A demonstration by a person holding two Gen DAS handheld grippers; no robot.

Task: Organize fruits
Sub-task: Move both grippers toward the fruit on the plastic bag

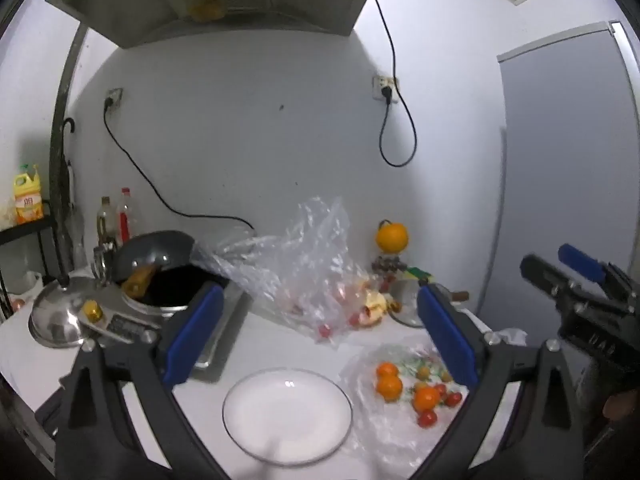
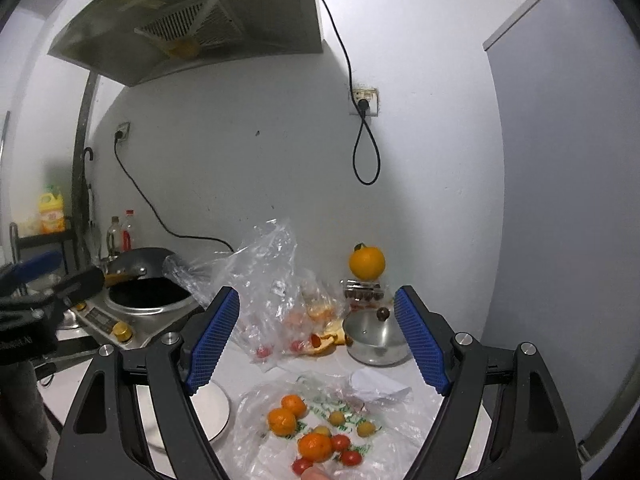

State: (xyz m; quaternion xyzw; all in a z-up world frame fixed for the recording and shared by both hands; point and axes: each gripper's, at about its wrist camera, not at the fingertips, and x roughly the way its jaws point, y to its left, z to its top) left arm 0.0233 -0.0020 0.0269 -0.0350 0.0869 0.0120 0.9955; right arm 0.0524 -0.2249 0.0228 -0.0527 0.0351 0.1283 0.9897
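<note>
Plainly, both claws are released and carry nothing: the left claw (image 1: 320, 336) spreads its blue pads over the glass plate (image 1: 287, 416), and the right claw (image 2: 318, 340) spreads wide above the loose fruit. That fruit lies on a flattened plastic bag (image 2: 280, 452) on the white table (image 1: 288, 340), at about three o'clock from the plate and just beside it: three small mandarins (image 2: 283, 421), several red cherry tomatoes (image 2: 351, 457) and a few yellowish ones (image 2: 336, 417). More fruit sits in a crumpled clear bag (image 1: 296, 264) at twelve o'clock from the plate, and a large orange (image 1: 391, 237) stands near the wall beyond. The mandarins look light, with soft, loose skin; I would take one across its widest middle with a gentle squeeze. The tomatoes look smooth, likely slippery and easy to burst or send rolling, so each wants a centred, light pinch. The thin bag film may lift with whatever is picked.
</note>
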